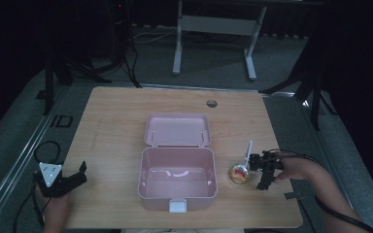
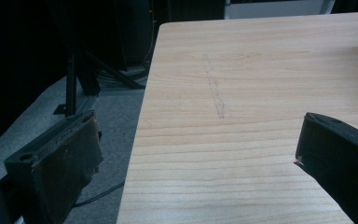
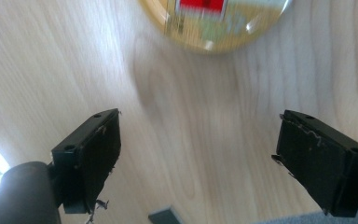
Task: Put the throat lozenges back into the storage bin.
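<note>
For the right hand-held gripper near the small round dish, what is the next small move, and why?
Probably ease the right hand-held gripper forward toward the small round dish. Its jaws stand wide open with only bare wood between them, and the dish lies just ahead, beside the open pink box. Closing now would likely catch nothing.

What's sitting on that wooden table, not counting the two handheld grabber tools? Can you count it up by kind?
Pink lunch box, lid open: 1
Round yellowish container with something red inside: 1
White stick-like utensil beside it: 1
Total: 3
</note>
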A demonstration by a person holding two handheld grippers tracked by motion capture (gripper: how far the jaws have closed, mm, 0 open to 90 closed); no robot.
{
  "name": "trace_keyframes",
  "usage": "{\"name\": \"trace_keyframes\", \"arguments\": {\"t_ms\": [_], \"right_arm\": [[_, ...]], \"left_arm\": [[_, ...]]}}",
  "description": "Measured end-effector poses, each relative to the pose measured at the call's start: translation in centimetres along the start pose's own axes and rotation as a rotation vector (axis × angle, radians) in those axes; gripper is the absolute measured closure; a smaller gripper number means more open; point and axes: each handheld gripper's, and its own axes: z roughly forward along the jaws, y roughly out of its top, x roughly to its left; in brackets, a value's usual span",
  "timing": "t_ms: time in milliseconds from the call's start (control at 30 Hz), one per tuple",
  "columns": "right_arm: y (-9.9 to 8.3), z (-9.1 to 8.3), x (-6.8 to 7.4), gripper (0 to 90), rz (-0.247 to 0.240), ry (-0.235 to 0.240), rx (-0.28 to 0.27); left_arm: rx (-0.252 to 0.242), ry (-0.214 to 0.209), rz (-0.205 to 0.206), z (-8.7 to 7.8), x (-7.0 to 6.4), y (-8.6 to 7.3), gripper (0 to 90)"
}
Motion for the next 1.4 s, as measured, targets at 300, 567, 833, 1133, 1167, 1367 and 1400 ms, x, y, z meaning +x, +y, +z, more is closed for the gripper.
{"name": "trace_keyframes", "arguments": {"t_ms": [300,567,833,1133,1167,1367,1400], "right_arm": [[2.2,0.4,-0.7,13.6,-0.019,-0.009,0.01],[4.4,0.5,-1.3,13.7,-0.057,-0.011,-0.017],[5.6,1.1,-1.1,13.5,-0.086,0.001,-0.026],[6.7,1.7,-1.0,19.4,-0.128,0.027,-0.021],[6.7,1.7,-1.1,19.5,-0.131,0.029,-0.018],[6.7,1.0,-0.9,19.7,-0.13,0.055,-0.008],[6.6,0.8,-0.9,19.7,-0.134,0.051,-0.009]], "left_arm": [[-0.002,-0.011,-0.004,0.0,0.1,0.0,0.4],[0.0,-0.017,-0.002,0.0,0.1,0.0,0.4],[0.001,-0.02,-0.003,0.0,0.1,0.0,0.4],[0.002,-0.023,-0.006,0.1,0.1,0.0,0.4],[0.002,-0.022,-0.006,0.1,0.1,0.0,0.4],[0.003,-0.024,-0.005,0.1,0.1,0.0,0.4],[0.002,-0.024,-0.004,0.0,0.1,0.0,0.4]]}}
